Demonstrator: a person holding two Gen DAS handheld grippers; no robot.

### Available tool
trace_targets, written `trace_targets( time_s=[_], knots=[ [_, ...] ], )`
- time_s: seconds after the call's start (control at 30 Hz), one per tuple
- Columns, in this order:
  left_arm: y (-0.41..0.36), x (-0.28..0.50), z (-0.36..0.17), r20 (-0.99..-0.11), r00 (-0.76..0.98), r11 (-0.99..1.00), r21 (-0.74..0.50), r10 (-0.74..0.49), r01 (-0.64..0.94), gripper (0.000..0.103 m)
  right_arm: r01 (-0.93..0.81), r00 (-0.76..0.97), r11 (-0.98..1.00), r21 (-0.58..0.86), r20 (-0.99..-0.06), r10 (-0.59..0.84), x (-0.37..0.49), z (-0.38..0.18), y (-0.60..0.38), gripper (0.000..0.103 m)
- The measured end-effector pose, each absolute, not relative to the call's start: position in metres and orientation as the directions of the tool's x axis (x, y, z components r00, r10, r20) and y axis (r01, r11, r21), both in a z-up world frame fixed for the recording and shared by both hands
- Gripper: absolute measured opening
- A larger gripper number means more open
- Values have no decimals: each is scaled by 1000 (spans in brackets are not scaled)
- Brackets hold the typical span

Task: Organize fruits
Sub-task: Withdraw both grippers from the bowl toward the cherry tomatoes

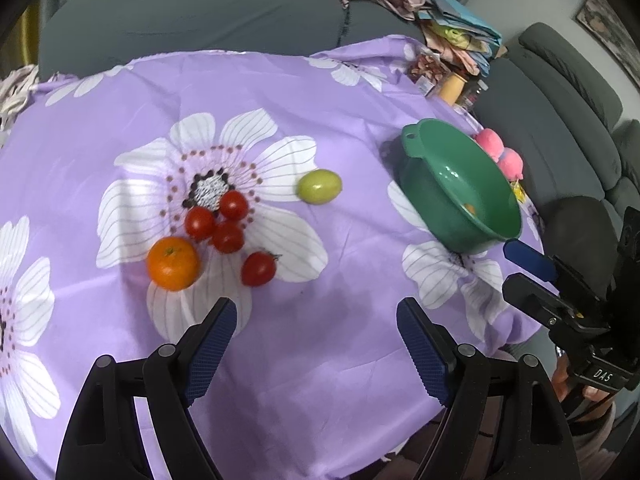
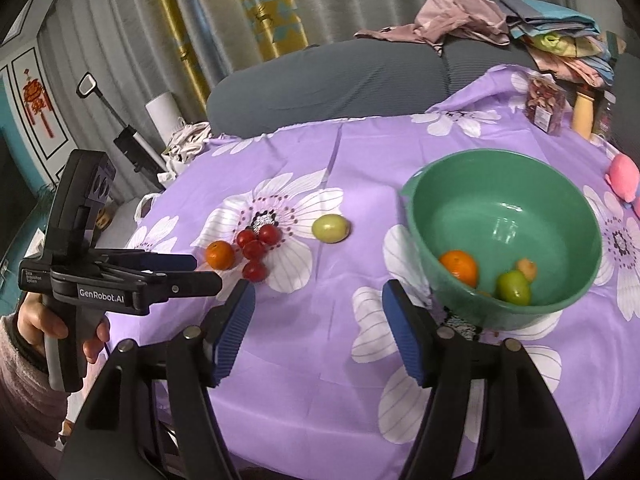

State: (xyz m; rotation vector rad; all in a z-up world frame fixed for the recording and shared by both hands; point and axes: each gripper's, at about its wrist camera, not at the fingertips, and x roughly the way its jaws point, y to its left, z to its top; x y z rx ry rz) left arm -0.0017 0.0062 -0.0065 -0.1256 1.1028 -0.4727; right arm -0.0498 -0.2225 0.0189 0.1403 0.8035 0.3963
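Observation:
On the purple flowered cloth lie an orange (image 1: 173, 263), several red tomatoes (image 1: 228, 224) and a green fruit (image 1: 319, 186); they also show in the right wrist view: the orange (image 2: 220, 255), the tomatoes (image 2: 256, 246), the green fruit (image 2: 330, 228). A green bowl (image 2: 560, 184) holds an orange (image 2: 459, 267), a green fruit (image 2: 513, 287) and a small pale fruit (image 2: 527, 268). The bowl (image 1: 436, 184) shows in the left wrist view. My left gripper (image 1: 316, 320) is open and empty, near the tomatoes. My right gripper (image 2: 318, 304) is open and empty, left of the bowl.
A grey sofa (image 1: 200, 12) with piled clothes (image 2: 460, 16) stands behind the table. Jars and a snack packet (image 2: 546, 106) sit at the far right edge, with a pink plush toy (image 2: 624, 178) beside the bowl. The table edge (image 1: 520, 336) drops off on the right.

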Motion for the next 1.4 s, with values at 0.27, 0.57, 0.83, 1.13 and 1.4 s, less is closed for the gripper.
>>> trace_targets(
  time_s=[0.27, 0.57, 0.83, 1.13, 1.4],
  knots=[
    [17, -3, -14, -835, 352, 898, -333, -422, 286, 82, -314, 593, 911, 267, -694, 408, -47, 12, -206, 67],
    [22, -1, -26, -846, 332, 901, -339, -418, 271, 82, -336, 543, 902, 272, -726, 421, -36, -2, -190, 67],
    [34, 4, -34, -843, 332, 902, -358, -423, 242, 82, -360, 490, 889, 282, -754, 438, -25, -18, -177, 67],
    [46, 9, -48, -841, 319, 898, -386, -437, 212, 82, -364, 437, 884, 293, -784, 440, -12, -35, -165, 68],
    [58, 13, -50, -825, 326, 887, -418, -462, 198, 82, -383, 394, 874, 299, -802, 448, -2, -46, -147, 68]
  ],
)
